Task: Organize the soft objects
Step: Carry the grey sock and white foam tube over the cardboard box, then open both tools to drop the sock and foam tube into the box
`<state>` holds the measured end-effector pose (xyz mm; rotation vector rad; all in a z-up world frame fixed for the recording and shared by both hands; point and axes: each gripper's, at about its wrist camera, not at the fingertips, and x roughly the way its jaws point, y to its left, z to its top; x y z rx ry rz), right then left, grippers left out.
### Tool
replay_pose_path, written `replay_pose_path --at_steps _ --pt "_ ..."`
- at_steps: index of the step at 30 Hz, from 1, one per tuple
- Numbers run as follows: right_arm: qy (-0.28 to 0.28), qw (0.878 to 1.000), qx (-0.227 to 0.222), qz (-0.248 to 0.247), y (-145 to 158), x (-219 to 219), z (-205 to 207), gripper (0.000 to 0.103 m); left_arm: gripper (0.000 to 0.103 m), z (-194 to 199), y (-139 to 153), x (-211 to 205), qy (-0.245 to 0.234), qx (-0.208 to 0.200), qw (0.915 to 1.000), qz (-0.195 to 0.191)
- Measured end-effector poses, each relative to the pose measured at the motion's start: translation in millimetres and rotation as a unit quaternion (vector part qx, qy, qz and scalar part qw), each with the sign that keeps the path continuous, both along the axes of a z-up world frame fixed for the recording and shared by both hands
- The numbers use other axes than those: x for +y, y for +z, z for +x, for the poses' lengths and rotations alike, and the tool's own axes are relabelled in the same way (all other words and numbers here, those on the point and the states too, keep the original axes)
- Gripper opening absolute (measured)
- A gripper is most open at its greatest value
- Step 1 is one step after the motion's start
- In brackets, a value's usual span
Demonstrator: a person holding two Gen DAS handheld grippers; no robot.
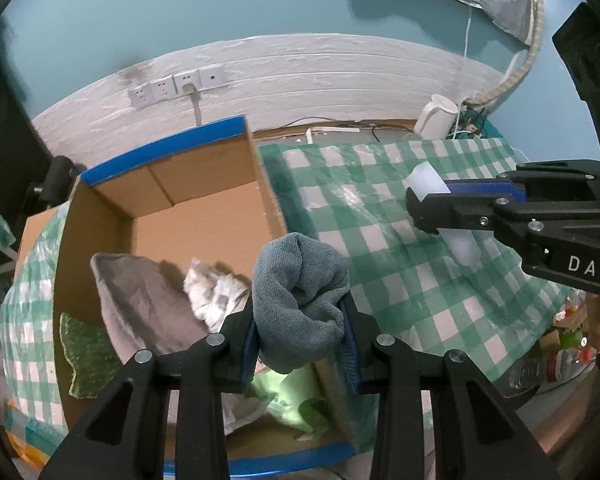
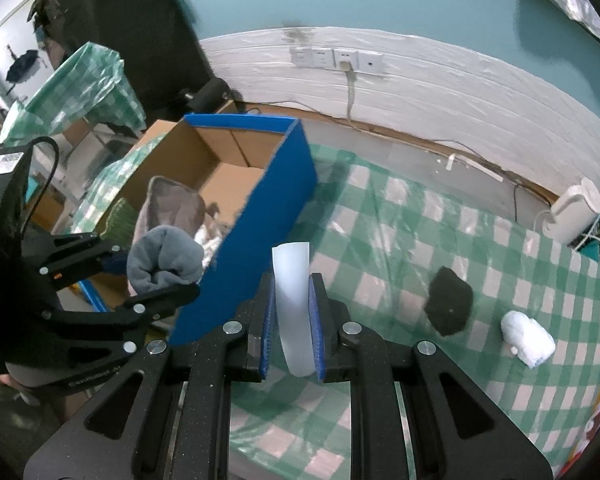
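The table is covered w/ a green-and-white checked cloth and is set against a white-panelled, teal wall. At its left side a cardboard box w/ blue-taped rim is seen, open at the top; a grey-brown cloth, a crumpled white-grey item and a green textured piece at the near rim are held inside it. The left tool is seen above the near-right corner of the box, approx. a third open, and its pads are pressed on a bunched blue-grey towel, which is carried clear of the box contents. The right tool is closed as far as it goes on a thin translucent white strip, which is gripped upright w/ its top end standing past the fingertips, above the cloth just right of the box's blue wall. Further right on the cloth a black soft lump and a small white bundle are left lying, near each other but apart. A white jug is seen at the far-right edge by the wall.
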<state>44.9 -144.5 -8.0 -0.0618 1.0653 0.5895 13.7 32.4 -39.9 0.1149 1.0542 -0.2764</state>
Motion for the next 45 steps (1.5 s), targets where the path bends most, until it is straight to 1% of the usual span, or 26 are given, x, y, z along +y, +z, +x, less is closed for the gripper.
replay_pose_path --at_steps 10,16,26,28,32,33,34,35,36,38,39,40,45 --pt "0.036 0.999 0.007 -0.003 -1.5 49.5 3.8 0.016 0.035 -5.2 0.7 37.0 0.027 0.000 0.9996 -0.002" --pt "0.050 0.999 0.015 -0.002 -5.1 72.6 7.6 0.016 0.035 -3.7 -4.7 63.3 0.050 0.009 0.9987 -0.007" --pt "0.074 0.997 0.030 -0.003 -17.0 107.0 10.6 0.016 0.035 -4.4 -13.1 86.0 0.068 0.017 0.9976 -0.004" --pt "0.077 0.996 0.033 -0.005 -19.3 112.7 9.9 0.016 0.037 -3.7 -16.4 89.2 0.071 0.020 0.9973 -0.003" --pt "0.091 0.995 0.035 -0.006 -23.0 122.4 5.3 0.017 0.038 -2.3 -21.0 96.6 0.085 0.026 0.9961 -0.001" --pt "0.092 0.995 0.035 -0.006 -23.5 123.2 4.3 0.019 0.038 -2.2 -22.1 98.5 0.089 0.028 0.9956 -0.002" --pt "0.093 0.995 0.034 -0.006 -24.1 123.7 4.0 0.022 0.040 -1.5 -23.2 100.4 0.091 0.031 0.9953 -0.005" --pt "0.091 0.995 0.034 -0.007 -24.4 123.6 4.0 0.027 0.042 -1.3 -23.6 101.7 0.093 0.033 0.9951 -0.008" --pt "0.091 0.995 0.033 -0.005 -24.2 123.4 4.0 0.035 0.044 -0.6 -24.0 103.2 0.098 0.034 0.9946 -0.009" --pt "0.090 0.996 0.026 -0.004 -23.0 122.8 3.6 0.040 0.051 0.4 -24.5 105.9 0.104 0.038 0.9938 -0.012" --pt "0.089 0.996 0.024 -0.004 -22.2 121.7 3.4 0.044 0.052 0.6 -24.6 106.8 0.107 0.039 0.9934 -0.013" --pt "0.088 0.996 0.023 -0.003 -21.8 120.4 3.4 0.046 0.052 0.9 -24.7 107.9 0.110 0.040 0.9930 -0.013" --pt "0.077 0.997 0.017 -0.003 -18.5 109.3 5.3 0.047 0.053 1.5 -21.8 110.1 0.118 0.038 0.9921 -0.024"
